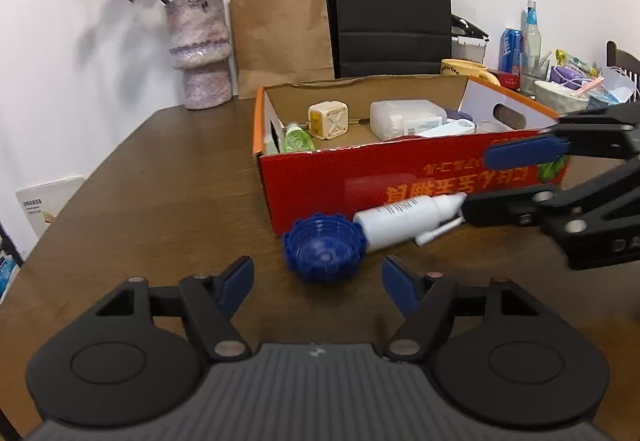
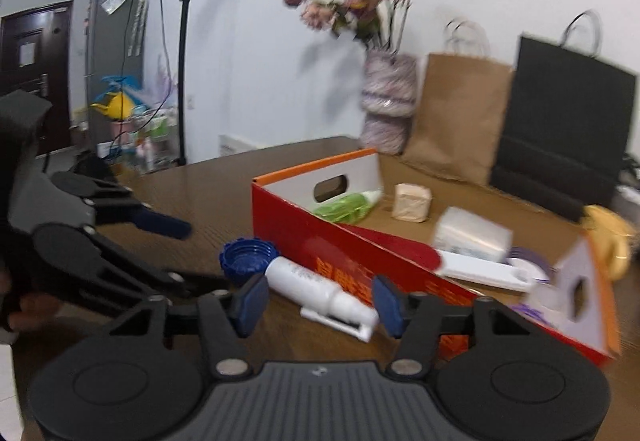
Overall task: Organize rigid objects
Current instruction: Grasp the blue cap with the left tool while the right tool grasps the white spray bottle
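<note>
**Two items left outside a part-filled box**

The red cardboard box (image 1: 400,177) on the brown table (image 1: 160,181) already holds a green bottle (image 1: 297,138), a cream cube (image 1: 328,119), a clear plastic container (image 1: 404,117) and a flat white item (image 1: 448,129). Two things lie on the table against its near wall: a blue ribbed cap (image 1: 325,247) and, touching it, a white spray bottle (image 1: 404,219) on its side. The left gripper (image 1: 318,281) faces the cap, jaws part-open, nothing between them. The right gripper (image 2: 320,301) straddles the bottle's nozzle end, jaws part-open, pads not visibly pressing. Judged remaining: lift both items into the box.
</note>
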`<state>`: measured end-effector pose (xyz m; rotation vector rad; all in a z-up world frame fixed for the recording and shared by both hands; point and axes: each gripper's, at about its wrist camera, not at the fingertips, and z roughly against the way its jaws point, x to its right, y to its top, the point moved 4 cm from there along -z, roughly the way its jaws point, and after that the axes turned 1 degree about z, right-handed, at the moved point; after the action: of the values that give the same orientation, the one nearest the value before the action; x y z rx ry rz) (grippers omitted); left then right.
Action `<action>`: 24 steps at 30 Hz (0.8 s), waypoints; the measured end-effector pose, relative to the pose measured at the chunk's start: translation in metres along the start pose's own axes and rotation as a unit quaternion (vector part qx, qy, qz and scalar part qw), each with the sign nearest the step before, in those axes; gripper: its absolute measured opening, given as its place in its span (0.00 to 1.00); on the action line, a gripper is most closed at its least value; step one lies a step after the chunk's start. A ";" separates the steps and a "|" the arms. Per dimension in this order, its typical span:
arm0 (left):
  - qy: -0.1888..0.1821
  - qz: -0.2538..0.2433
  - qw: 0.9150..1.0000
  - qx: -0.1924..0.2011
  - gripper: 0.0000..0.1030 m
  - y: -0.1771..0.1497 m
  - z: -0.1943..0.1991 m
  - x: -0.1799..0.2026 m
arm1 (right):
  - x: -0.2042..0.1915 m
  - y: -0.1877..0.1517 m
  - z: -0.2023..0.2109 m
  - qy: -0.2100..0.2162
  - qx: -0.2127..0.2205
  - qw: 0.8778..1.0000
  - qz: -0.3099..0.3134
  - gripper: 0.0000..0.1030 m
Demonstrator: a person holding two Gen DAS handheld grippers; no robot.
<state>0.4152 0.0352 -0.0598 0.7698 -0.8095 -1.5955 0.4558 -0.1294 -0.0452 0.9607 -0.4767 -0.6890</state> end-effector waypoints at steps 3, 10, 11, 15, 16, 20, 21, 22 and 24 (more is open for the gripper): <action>-0.012 -0.004 1.000 -0.007 0.72 0.004 -0.016 0.000 | 0.006 0.004 -0.023 0.024 -0.019 1.000 -0.005 0.49; -0.019 0.017 0.999 -0.033 0.53 0.006 -0.033 -0.009 | 0.002 -0.004 -0.051 0.045 -0.060 0.997 -0.010 0.37; -0.018 0.019 0.999 -0.031 0.54 0.005 -0.032 -0.011 | 0.002 -0.005 -0.053 0.042 -0.066 0.997 -0.013 0.38; -0.014 0.028 0.999 -0.026 0.53 0.002 -0.023 -0.012 | -0.003 -0.007 -0.051 0.021 -0.075 0.997 -0.023 0.37; -0.010 0.027 0.999 -0.023 0.53 -0.001 -0.018 -0.011 | -0.006 -0.008 -0.049 0.014 -0.077 0.997 -0.022 0.37; -0.010 0.038 0.999 -0.020 0.53 -0.017 0.010 -0.004 | -0.010 -0.023 -0.022 -0.046 -0.083 0.995 -0.024 0.36; -0.011 0.047 0.999 -0.023 0.53 -0.024 0.019 -0.003 | -0.010 -0.029 -0.012 -0.063 -0.085 0.994 -0.026 0.36; -0.009 0.052 0.998 -0.023 0.53 -0.030 0.027 -0.002 | -0.011 -0.037 0.002 -0.078 -0.085 0.993 -0.034 0.36; -0.003 0.060 0.998 -0.023 0.53 -0.043 0.047 0.001 | -0.012 -0.054 0.032 -0.094 -0.083 0.990 -0.061 0.36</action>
<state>0.3531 0.0444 -0.0702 0.6717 -0.8063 -1.5038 0.4100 -0.1607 -0.0765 0.7758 -0.5200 -0.9208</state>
